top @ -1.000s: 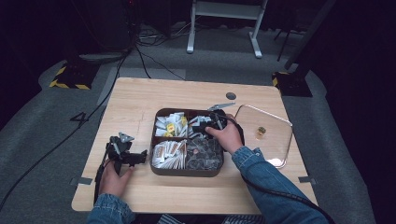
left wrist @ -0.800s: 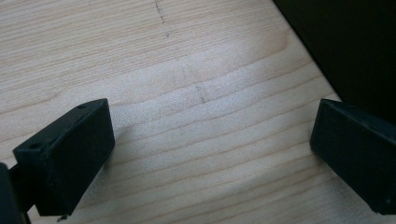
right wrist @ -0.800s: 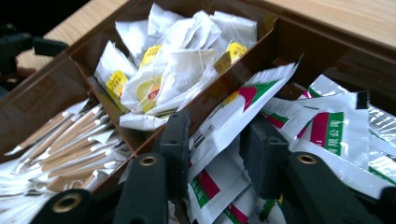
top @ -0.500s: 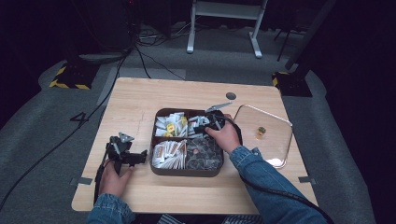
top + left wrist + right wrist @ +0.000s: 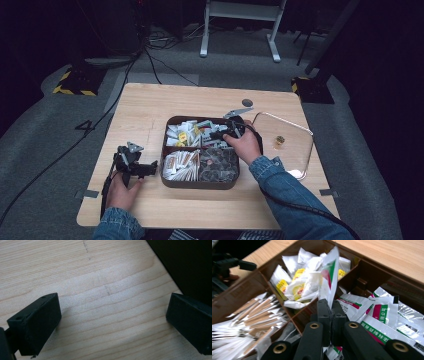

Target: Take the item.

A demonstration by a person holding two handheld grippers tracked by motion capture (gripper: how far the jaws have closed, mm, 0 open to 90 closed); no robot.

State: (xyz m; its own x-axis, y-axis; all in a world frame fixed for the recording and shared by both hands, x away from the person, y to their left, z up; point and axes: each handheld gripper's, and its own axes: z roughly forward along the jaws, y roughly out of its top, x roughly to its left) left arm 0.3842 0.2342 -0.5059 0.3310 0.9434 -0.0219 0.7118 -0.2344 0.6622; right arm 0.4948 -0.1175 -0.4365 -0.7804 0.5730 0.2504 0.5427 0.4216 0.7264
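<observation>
A dark brown tray [image 5: 200,184] with four compartments sits mid-table. My right gripper [image 5: 220,134] reaches into its far right compartment. In the right gripper view my right gripper [image 5: 331,305] has just been closing and is now shut on a white sachet with a green and red stripe [image 5: 329,277], which stands up between the jaws. More such sachets [image 5: 382,315] lie beneath. My left gripper [image 5: 150,169] rests on the wood left of the tray. In the left gripper view my left gripper [image 5: 112,320] is open, with bare table [image 5: 100,290] between the jaws.
White and yellow sachets [image 5: 299,287] and paper-wrapped sticks [image 5: 254,315] occupy other compartments. A clear lid [image 5: 300,150] lies right of the tray with a small brown item [image 5: 279,141] on it. A dark disc [image 5: 247,102] sits behind the tray.
</observation>
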